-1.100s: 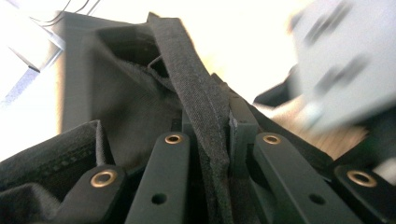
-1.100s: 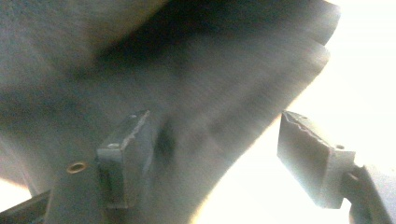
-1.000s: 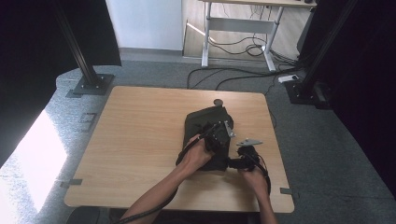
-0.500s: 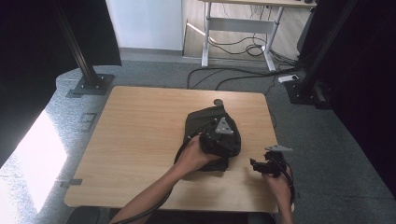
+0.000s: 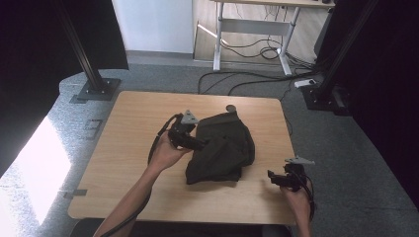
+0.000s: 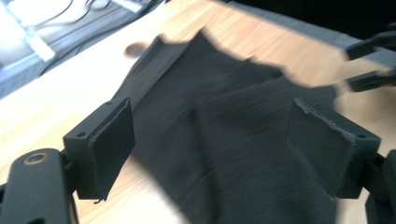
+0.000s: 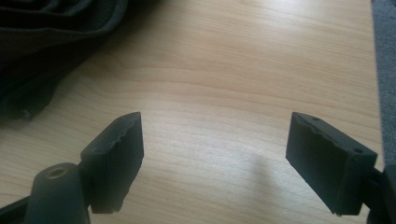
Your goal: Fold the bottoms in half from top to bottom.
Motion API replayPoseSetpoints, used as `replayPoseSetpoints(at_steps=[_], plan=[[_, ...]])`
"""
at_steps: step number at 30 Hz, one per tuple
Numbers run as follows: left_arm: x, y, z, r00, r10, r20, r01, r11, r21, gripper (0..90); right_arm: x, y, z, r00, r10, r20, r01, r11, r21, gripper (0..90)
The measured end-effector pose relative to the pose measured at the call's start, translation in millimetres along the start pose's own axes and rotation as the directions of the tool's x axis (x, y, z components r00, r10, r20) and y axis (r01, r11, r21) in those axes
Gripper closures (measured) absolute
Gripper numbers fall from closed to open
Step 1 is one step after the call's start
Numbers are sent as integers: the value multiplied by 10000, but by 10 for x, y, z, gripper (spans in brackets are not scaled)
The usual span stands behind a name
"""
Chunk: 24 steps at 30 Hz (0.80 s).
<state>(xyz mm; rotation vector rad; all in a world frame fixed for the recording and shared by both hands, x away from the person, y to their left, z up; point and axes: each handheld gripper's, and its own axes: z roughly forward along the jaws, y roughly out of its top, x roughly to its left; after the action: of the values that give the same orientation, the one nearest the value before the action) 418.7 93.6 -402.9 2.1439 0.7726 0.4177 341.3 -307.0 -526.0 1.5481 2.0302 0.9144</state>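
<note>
The dark cloth is motion-blurred in the left gripper view; its lower part is cut off.

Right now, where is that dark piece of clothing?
In the high view the dark garment lies crumpled right of centre on the wooden table, between the left gripper and the right gripper.

A dark olive-black garment lies crumpled in a loosely folded heap on the light wooden table, right of centre. Its fabric bunches in soft ridges, one flat edge pointing toward the far side, the near corner resting on bare wood.
</note>
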Motion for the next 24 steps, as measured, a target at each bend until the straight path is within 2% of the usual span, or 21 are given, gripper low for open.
replayPoseSetpoints(at_steps=[3,4,5,7,11,12,13,15,18,21,23,24], plan=[[165,-190,56,9987,-476,-156,480,9984,293,143,52,7,19,9999,-41,-115,42,10000,52,191],[241,-347,73,9969,-732,-276,743,9964,398,143,59,14,12,9998,-87,-165,87,10000,32,192],[241,-347,73,9969,-732,-276,743,9964,398,141,59,14,12,9998,-87,-165,87,10000,32,192],[305,-525,66,9946,-930,-452,954,9939,557,128,80,36,-16,9995,-97,-305,96,9999,-38,189],[429,-930,-22,9869,-1480,-649,1528,9853,765,72,138,76,-74,9969,-227,-752,214,9996,-171,170],[456,-1140,-84,9838,-1593,-824,1663,9822,870,35,159,79,-63,9956,-275,-900,267,9996,-95,153],[456,-1140,-84,9838,-1593,-824,1663,9822,870,16,159,79,-63,9956,-275,-900,267,9996,-95,153],[464,-1358,-150,9825,-1483,-1123,1604,9811,1082,4,174,55,-25,9948,-308,-976,310,9995,1,143],[480,-1703,-257,9759,-1519,-1567,1738,9751,1376,0,190,-16,54,9943,-302,-1022,329,9991,253,136],[496,-1934,-341,9678,-1637,-1913,1922,9711,1412,0,204,-83,113,9942,-361,-1017,395,9987,315,132],[500,-2075,-380,9645,-1656,-2057,1985,9684,1512,0,218,-138,169,9951,-468,-867,510,9976,470,122],[495,-2164,-379,9623,-1583,-2212,1960,9674,1605,0,247,-182,189,9949,-836,-565,852,9960,277,111]])
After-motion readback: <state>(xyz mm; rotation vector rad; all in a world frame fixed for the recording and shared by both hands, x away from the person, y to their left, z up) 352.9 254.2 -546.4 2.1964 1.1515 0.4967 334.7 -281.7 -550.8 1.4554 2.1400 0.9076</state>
